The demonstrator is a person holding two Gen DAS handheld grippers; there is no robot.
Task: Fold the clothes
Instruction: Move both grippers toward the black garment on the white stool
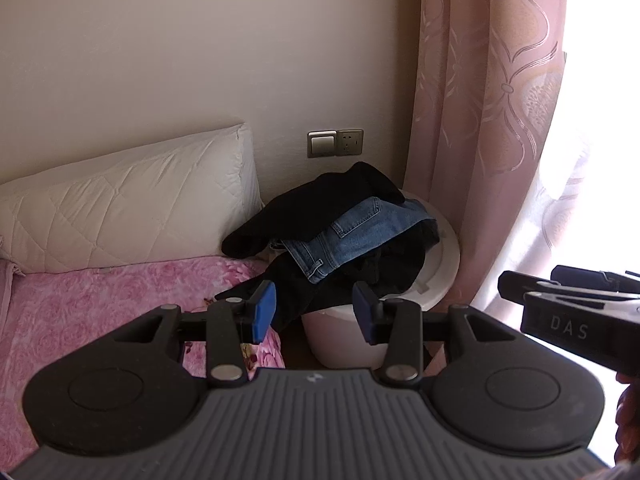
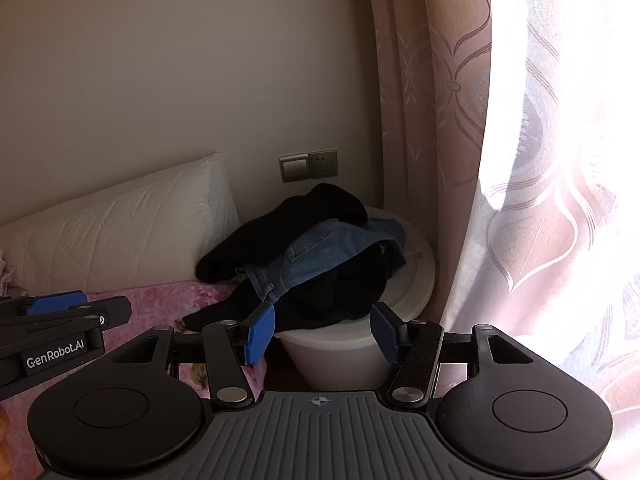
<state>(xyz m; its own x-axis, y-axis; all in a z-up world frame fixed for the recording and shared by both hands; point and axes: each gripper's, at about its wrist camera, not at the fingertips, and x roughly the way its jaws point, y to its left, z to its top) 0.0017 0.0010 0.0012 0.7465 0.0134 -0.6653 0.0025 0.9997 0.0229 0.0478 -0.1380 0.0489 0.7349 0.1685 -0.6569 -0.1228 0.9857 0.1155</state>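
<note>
So the clothes are all in one heap: a pair of blue jeans (image 1: 352, 232) sandwiched in a black garment (image 1: 320, 196), or maybe more than one, hard to tell where one stops. The pile sits on the lid of a white bin (image 1: 436, 280) just right of centre in both views, and the dark fabric spills over the left rim onto the pink floral bed cover (image 1: 100, 300).

Handling-wise, I'd guess the denim is the heavy, stiffish bit. It'll hold a crease but drag on whatever's under it. The black stuff looks soft and floppy, so it'll probably slide and bunch. The waistband or the pocket area of the jeans looks like the best place to take hold, since it's thick and sits on top. The black tail hanging toward the bed is the other easy spot.

The left gripper (image 1: 316, 314) has its blue pads wide apart with nothing between them, hovering short of the pile. The right gripper (image 2: 324, 332) is the same deal, spread open and empty.

Further out: a white quilted pillow (image 1: 132, 200) at left against the wall, a switch and socket plate (image 1: 335, 142) above the heap, and a pink curtain (image 1: 492, 100) down the right side.
</note>
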